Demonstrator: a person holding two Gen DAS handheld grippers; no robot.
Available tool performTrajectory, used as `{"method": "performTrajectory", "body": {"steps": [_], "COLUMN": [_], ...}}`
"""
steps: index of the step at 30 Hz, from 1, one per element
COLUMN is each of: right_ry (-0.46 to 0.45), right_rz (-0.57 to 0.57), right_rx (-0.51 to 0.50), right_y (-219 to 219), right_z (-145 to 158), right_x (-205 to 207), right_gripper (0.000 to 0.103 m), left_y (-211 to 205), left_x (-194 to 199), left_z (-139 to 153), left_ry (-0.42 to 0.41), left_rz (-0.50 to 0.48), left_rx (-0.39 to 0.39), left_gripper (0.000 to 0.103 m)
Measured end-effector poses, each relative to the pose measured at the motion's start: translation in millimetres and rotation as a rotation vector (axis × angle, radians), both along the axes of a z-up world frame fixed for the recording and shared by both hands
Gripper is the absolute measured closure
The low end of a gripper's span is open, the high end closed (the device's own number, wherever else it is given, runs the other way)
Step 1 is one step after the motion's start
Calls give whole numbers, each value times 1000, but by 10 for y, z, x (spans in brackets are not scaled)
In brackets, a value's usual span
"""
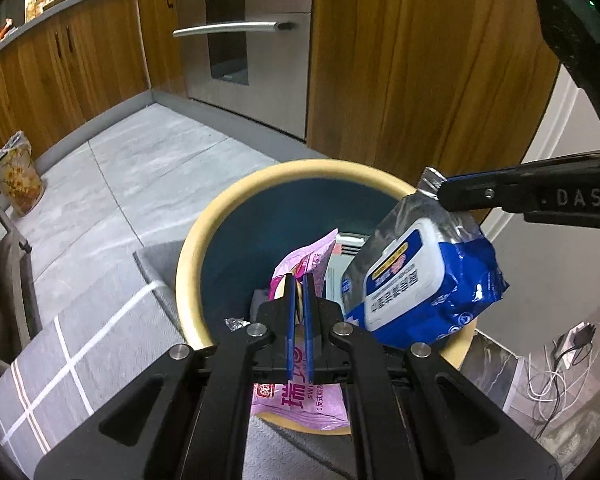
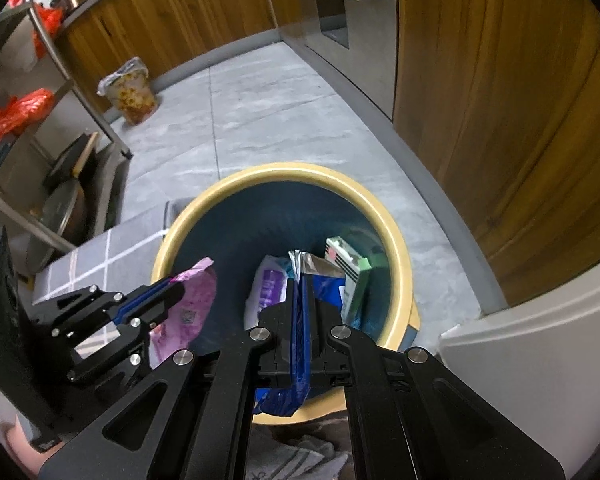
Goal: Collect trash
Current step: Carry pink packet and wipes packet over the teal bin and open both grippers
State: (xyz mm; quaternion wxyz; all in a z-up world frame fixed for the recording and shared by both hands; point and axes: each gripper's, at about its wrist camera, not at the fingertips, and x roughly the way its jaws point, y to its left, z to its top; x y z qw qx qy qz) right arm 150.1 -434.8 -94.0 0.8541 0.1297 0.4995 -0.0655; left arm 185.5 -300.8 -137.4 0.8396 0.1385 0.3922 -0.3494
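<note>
The left gripper [image 1: 299, 280] was clamped on a pink snack wrapper [image 1: 300, 404], its blue pads pinching the film over the near rim of a round bin [image 1: 188, 264] with a cream rim and blue inside. Ahead and to its right, the right gripper [image 1: 440, 192] pinched the silver top edge of a blue wipes pack [image 1: 428, 284], which hung over the bin's right side. More packaging lay inside.

open bin mouth [image 2: 278, 170], trash [image 2: 350, 268] low inside, wooden cabinet [image 2: 500, 120] close behind
</note>
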Motion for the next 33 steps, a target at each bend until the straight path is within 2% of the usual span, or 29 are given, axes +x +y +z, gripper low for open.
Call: {"method": "performTrajectory", "body": {"steps": [5, 11, 19, 23, 28, 29, 30, 32, 33], "right_ry": [21, 41, 19, -20, -19, -15, -14, -25, -38], "right_rz": [7, 1, -24, -8, 3, 0, -7, -21, -29], "right_rx": [5, -2, 0, 17, 3, 2, -1, -7, -12], "right_y": [53, 67, 14, 38, 71, 64, 53, 51, 55], "right_z": [-89, -189, -189, -109, -62, -51, -35, 22, 67], "right_x": [35, 71, 64, 69, 85, 84, 75, 38, 6], "right_gripper": [100, 100, 98, 98, 97, 95, 88, 77, 66], "left_y": [25, 57, 137, 169, 279, 313, 356, 415, 470], "left_x": [24, 27, 53, 23, -36, -46, -55, -48, -62], "left_z": [-16, -33, -76, -52, 59, 81, 109, 159, 188], "left_ry": [21, 18, 48, 35, 6, 2, -4, -16, -22], "left_rz": [15, 35, 57, 60, 74, 81, 93, 113, 127], "left_rx": [-21, -3, 7, 12, 2, -2, -7, -9, -7], "left_gripper": [100, 98, 79, 74, 61, 58, 52, 47, 46]}}
